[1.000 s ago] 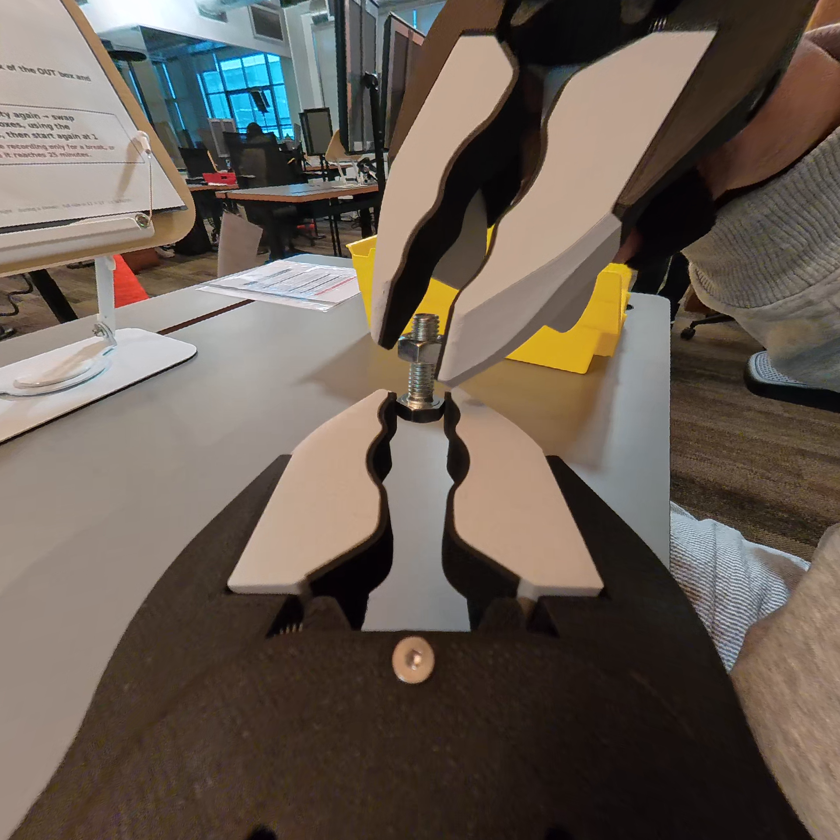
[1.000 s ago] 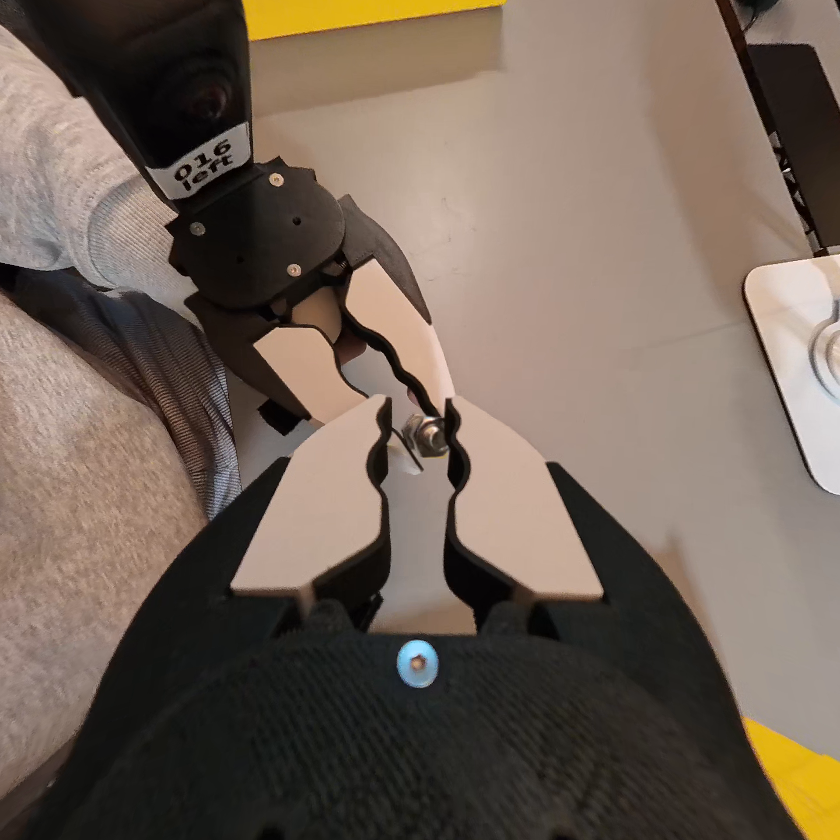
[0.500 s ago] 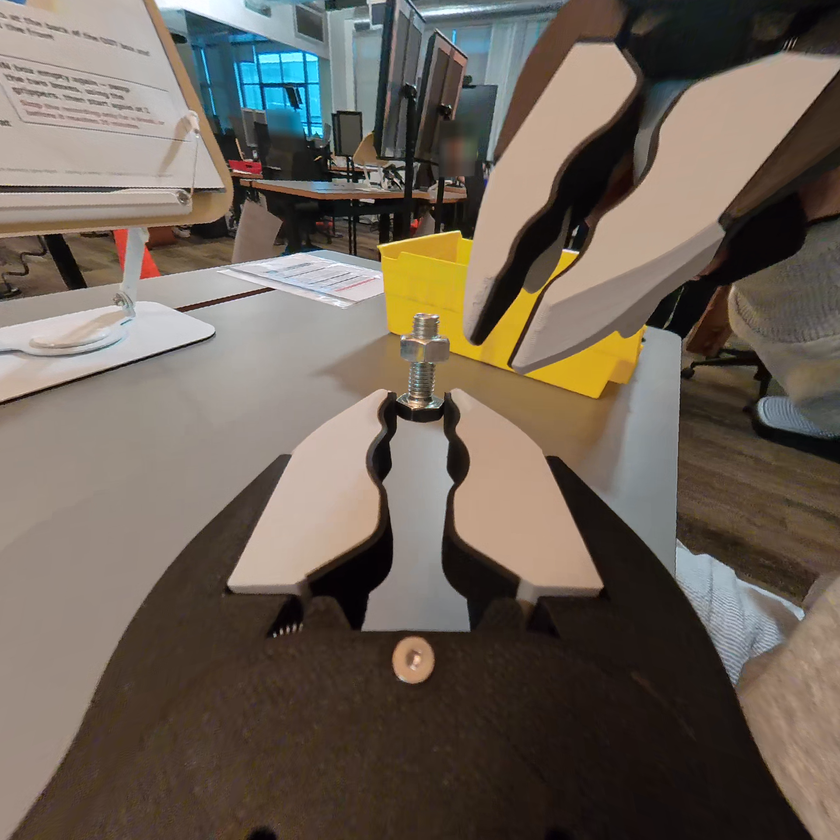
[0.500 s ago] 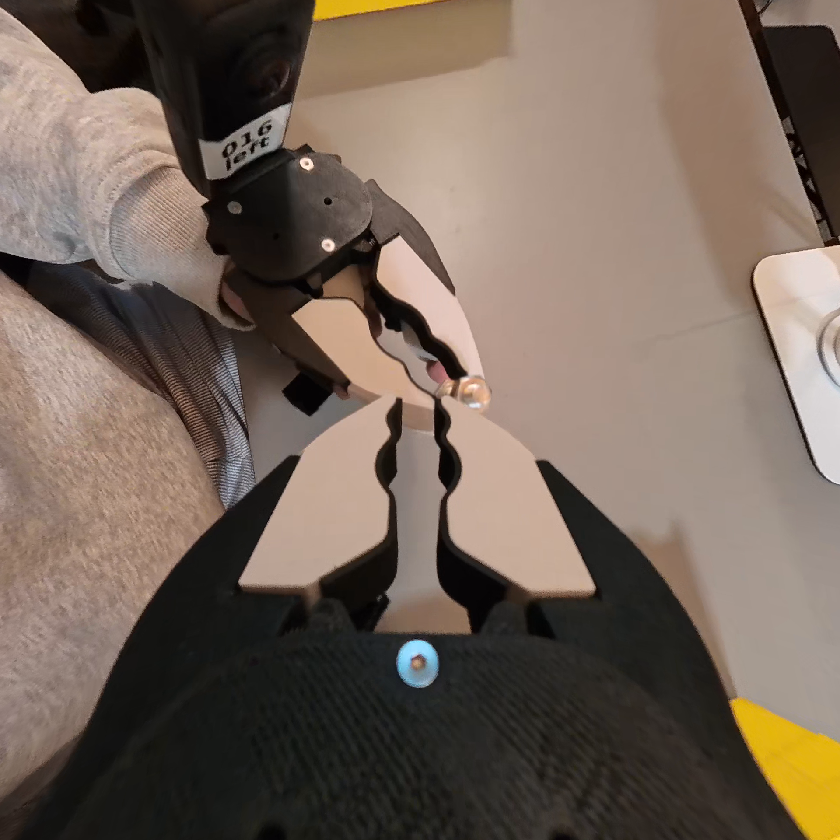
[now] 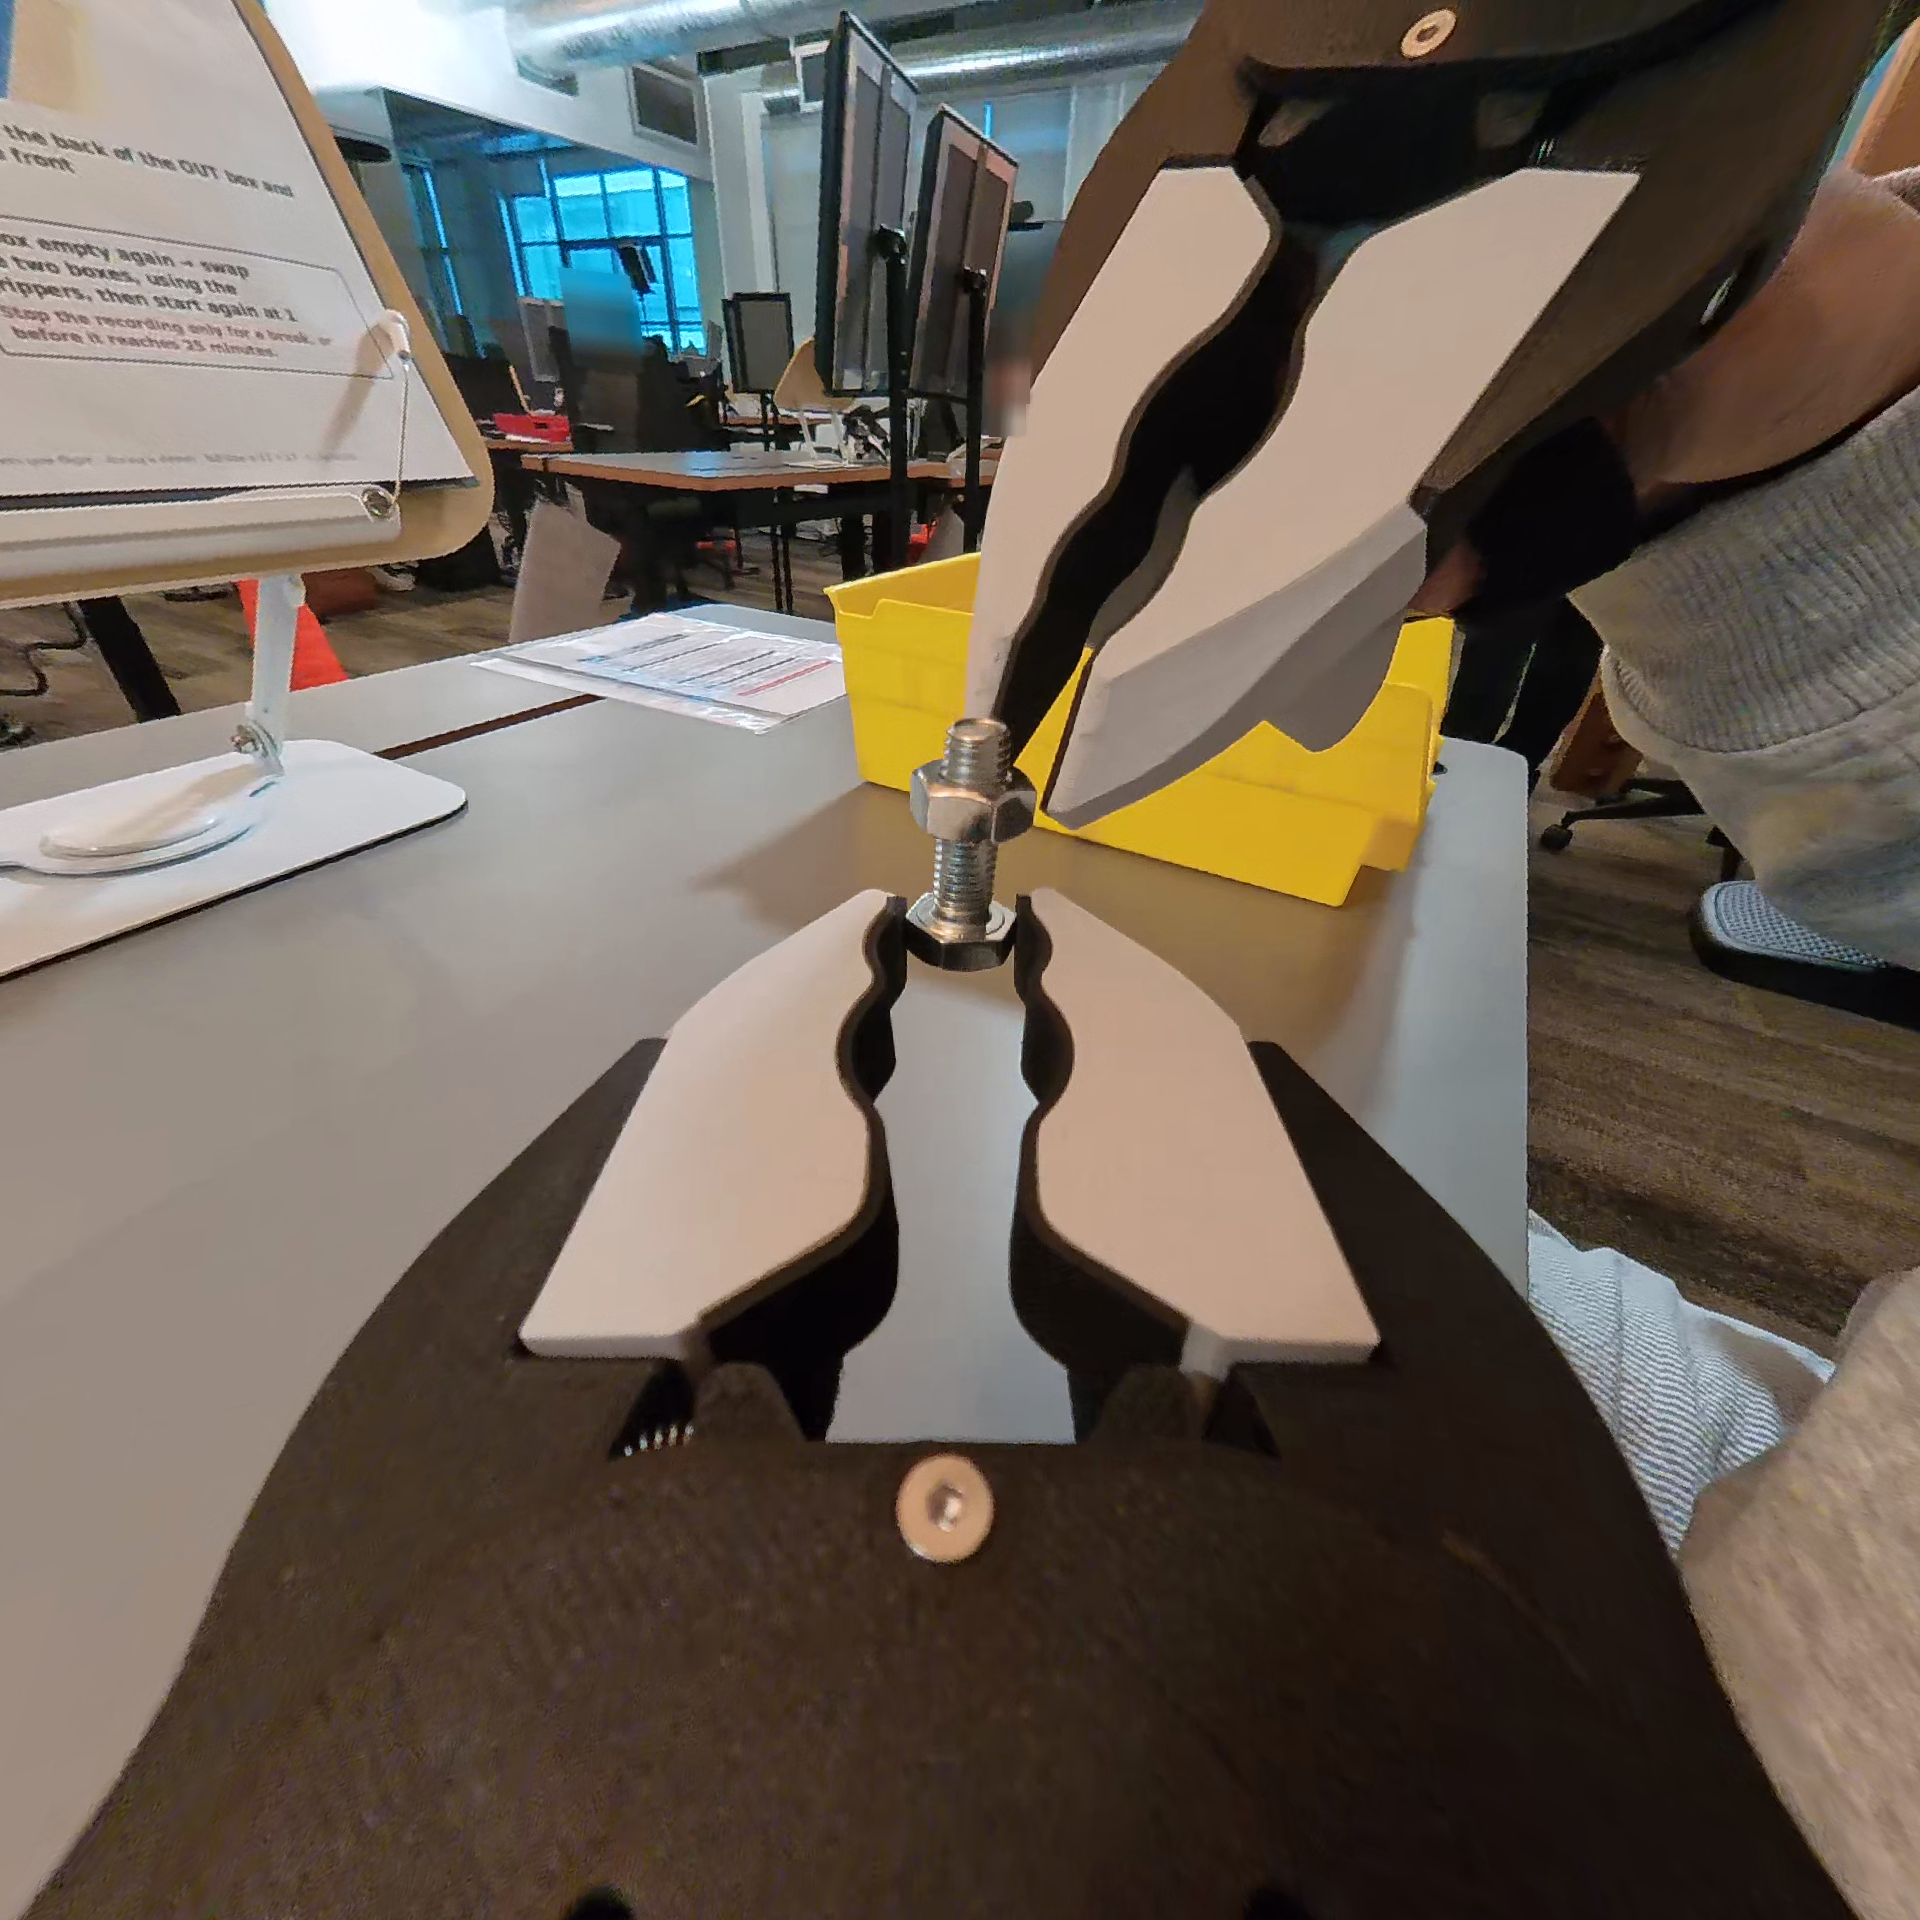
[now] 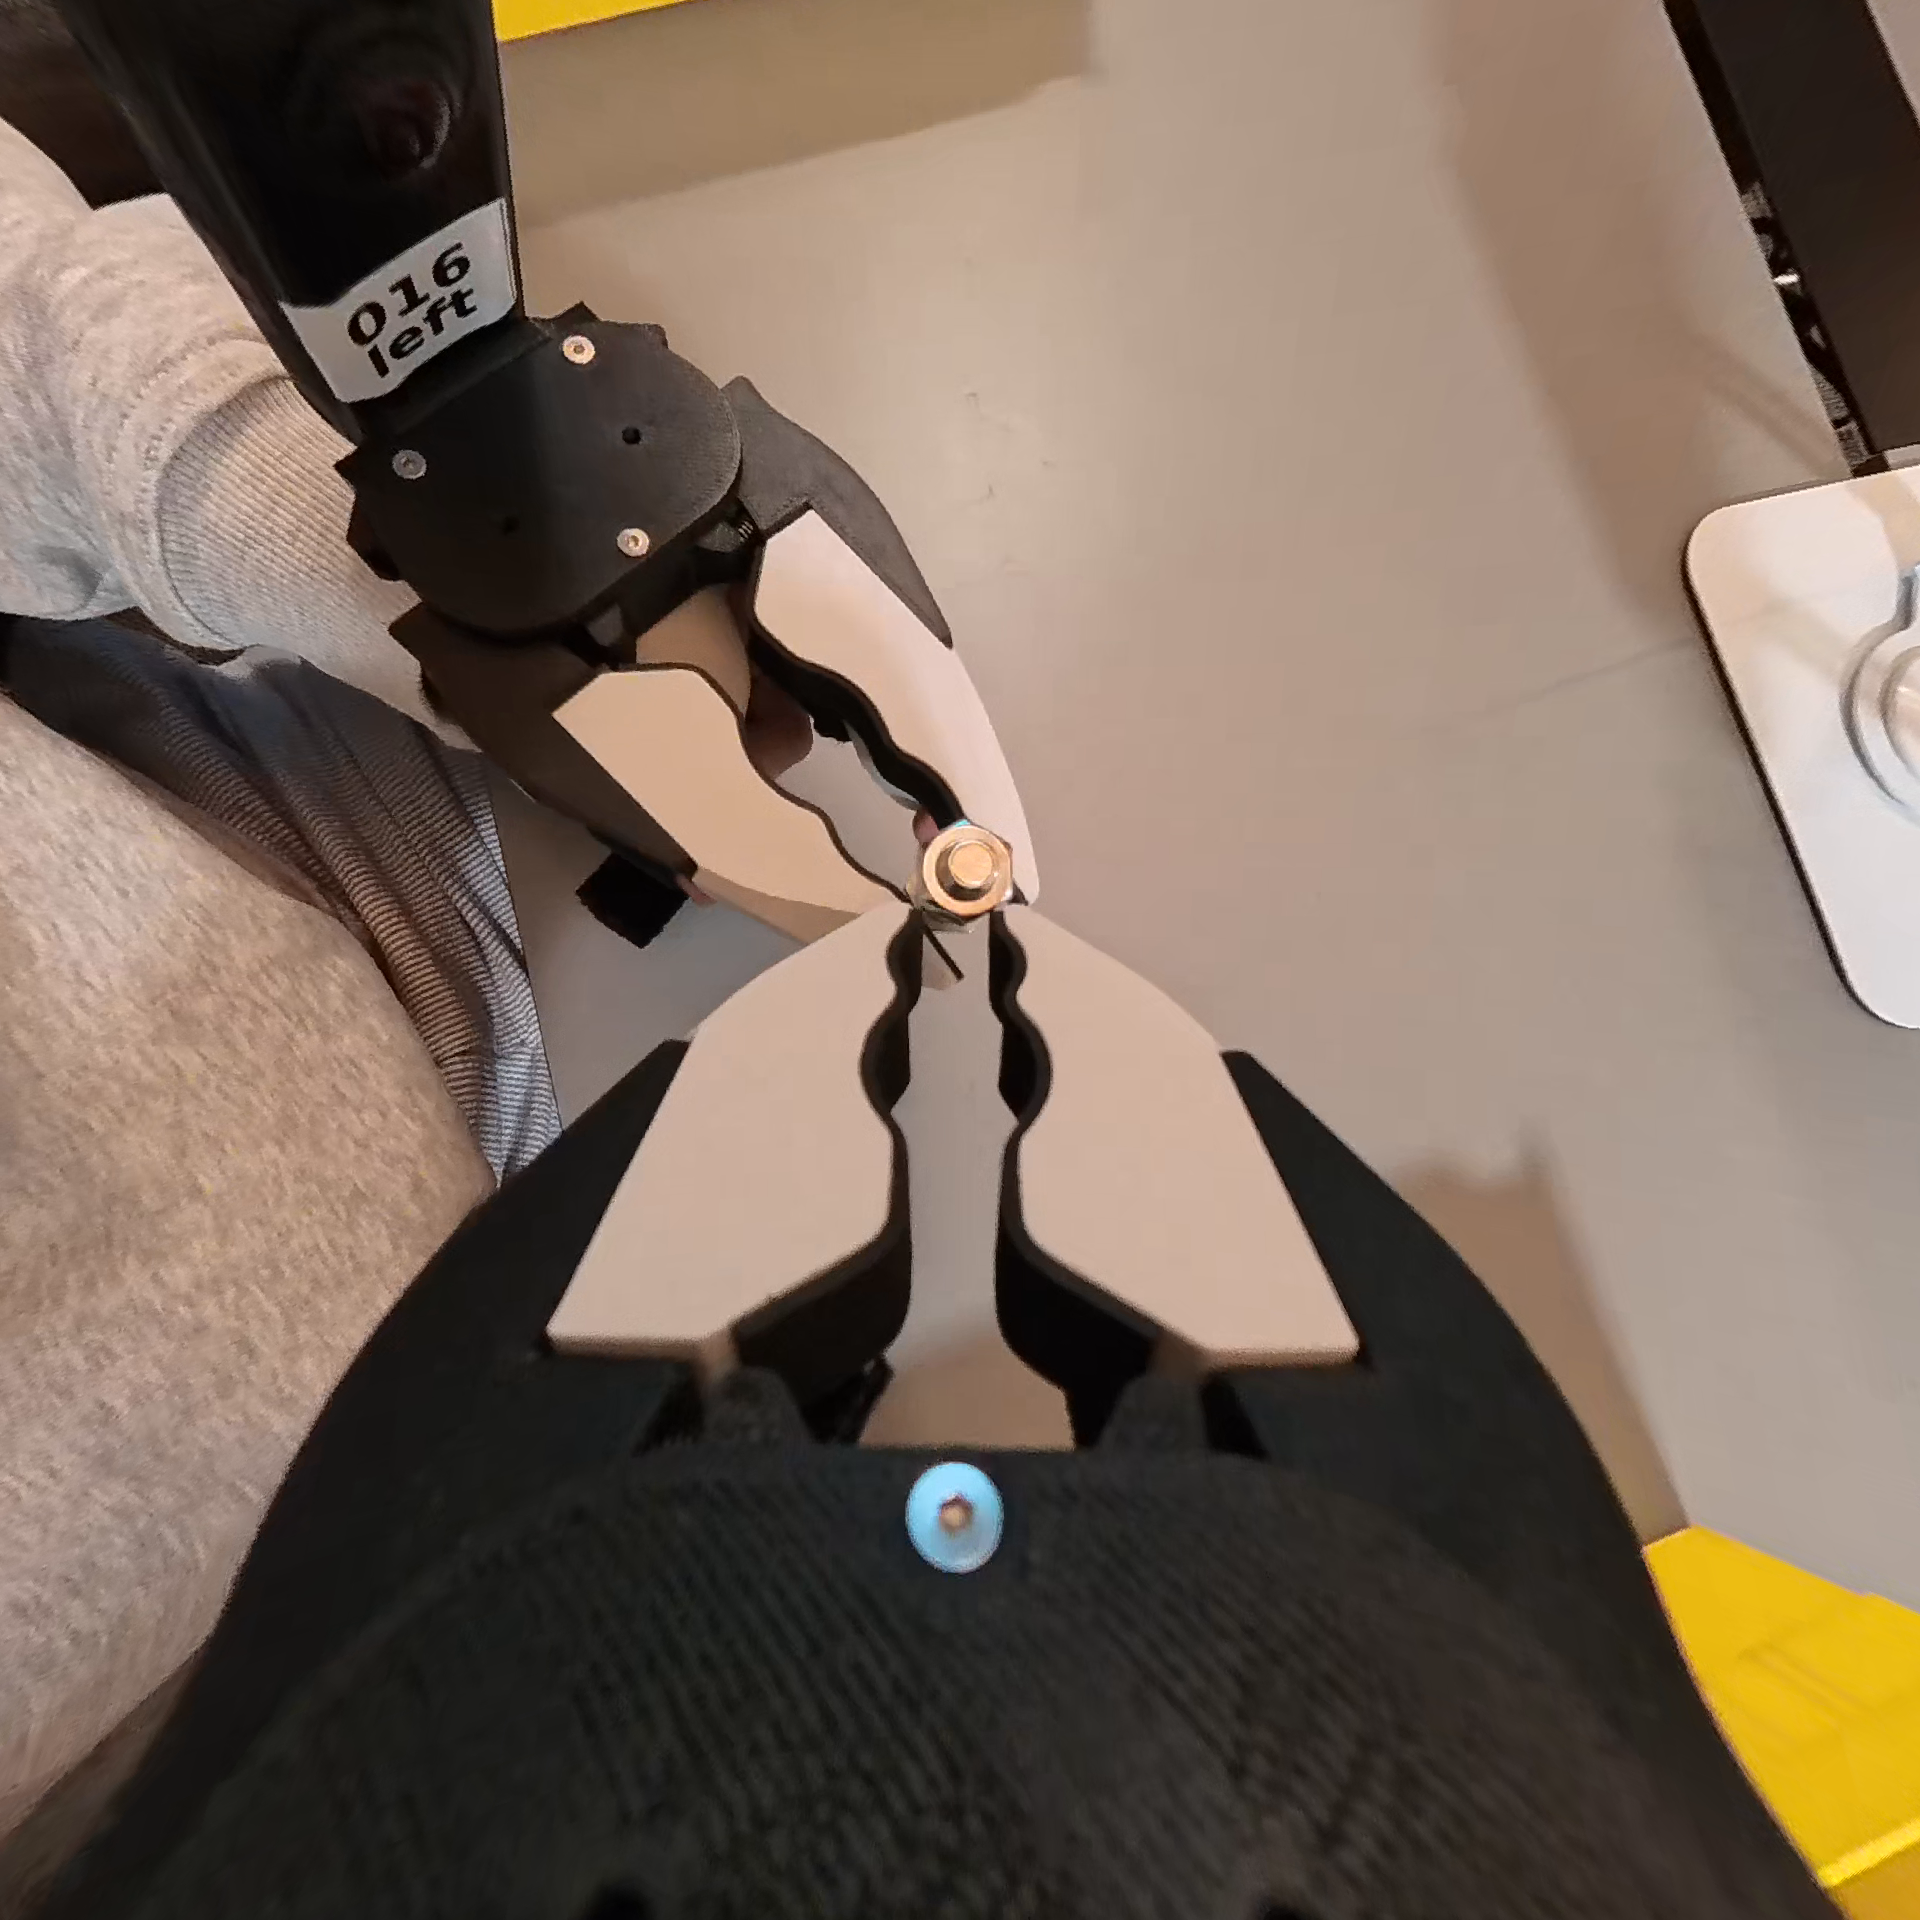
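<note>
My left gripper (image 5: 961,925) is shut on the head of a steel bolt (image 5: 961,873) and holds it upright just above the grey table (image 5: 416,1039). A hex nut (image 5: 971,805) sits on the thread near the bolt's top. My right gripper (image 5: 1023,764) comes down from the upper right with its jaws a narrow gap apart. One tip touches the bolt's top and the other lies against the nut's right side. In the right wrist view the nut (image 6: 961,878) sits just beyond my right gripper (image 6: 951,920), and the left gripper's fingers (image 6: 675,748) reach in from the upper left.
A yellow bin (image 5: 1195,842) stands behind the bolt near the table's right edge (image 5: 1496,1039). Another yellow bin (image 6: 1787,1714) lies by the right gripper. A document stand with a white base (image 5: 208,800) is at the left, and a sleeved sheet (image 5: 675,660) lies farther back. Less than 4 cm separates the two grippers' tips.
The right gripper let go of the nut, drew away up and to the right, and has come back against it with narrower jaws. The left gripper kept hold of the bolt.
</note>
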Demonstrator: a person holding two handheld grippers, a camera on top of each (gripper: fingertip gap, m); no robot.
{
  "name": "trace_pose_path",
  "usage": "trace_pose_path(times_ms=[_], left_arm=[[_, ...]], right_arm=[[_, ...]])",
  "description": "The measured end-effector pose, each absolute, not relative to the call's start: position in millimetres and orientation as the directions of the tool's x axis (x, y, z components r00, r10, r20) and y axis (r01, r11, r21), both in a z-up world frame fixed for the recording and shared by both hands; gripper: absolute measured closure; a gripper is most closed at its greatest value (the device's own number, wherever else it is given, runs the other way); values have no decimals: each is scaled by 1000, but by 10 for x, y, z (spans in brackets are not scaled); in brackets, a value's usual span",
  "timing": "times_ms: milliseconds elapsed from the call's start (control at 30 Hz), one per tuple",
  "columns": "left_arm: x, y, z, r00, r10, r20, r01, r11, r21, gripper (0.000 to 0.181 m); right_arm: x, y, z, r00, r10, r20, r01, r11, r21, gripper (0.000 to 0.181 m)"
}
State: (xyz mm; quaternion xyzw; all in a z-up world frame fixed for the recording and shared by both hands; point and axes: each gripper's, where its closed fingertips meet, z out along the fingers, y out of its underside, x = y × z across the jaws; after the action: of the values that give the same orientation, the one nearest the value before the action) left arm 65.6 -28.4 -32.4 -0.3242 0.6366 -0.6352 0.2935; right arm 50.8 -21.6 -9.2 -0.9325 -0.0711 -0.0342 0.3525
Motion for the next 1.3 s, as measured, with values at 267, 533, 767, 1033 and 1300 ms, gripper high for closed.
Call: trace_pose_path(times_ms=[267,533,767,1033,1300], left_arm=[[631,-347,-349,-633,-774,-8,-24,30,-999,160],[642,-331,-360,-625,-780,-22,-22,46,-999,160],[633,-354,-360,-627,-778,-40,-15,63,-998,160],[619,-366,-336,-634,-772,-28,-10,44,-999,160],[624,-325,-283,-631,-776,8,-7,-4,-1000,161]], right_arm=[[484,-240,-118,990,108,94,143,-748,-648,164],[477,-211,-132,988,103,118,155,-752,-641,164],[495,-210,-175,988,91,124,149,-764,-628,162],[578,-288,-165,988,77,132,143,-777,-613,163],[578,-303,-134,992,80,99,125,-764,-633,163]])
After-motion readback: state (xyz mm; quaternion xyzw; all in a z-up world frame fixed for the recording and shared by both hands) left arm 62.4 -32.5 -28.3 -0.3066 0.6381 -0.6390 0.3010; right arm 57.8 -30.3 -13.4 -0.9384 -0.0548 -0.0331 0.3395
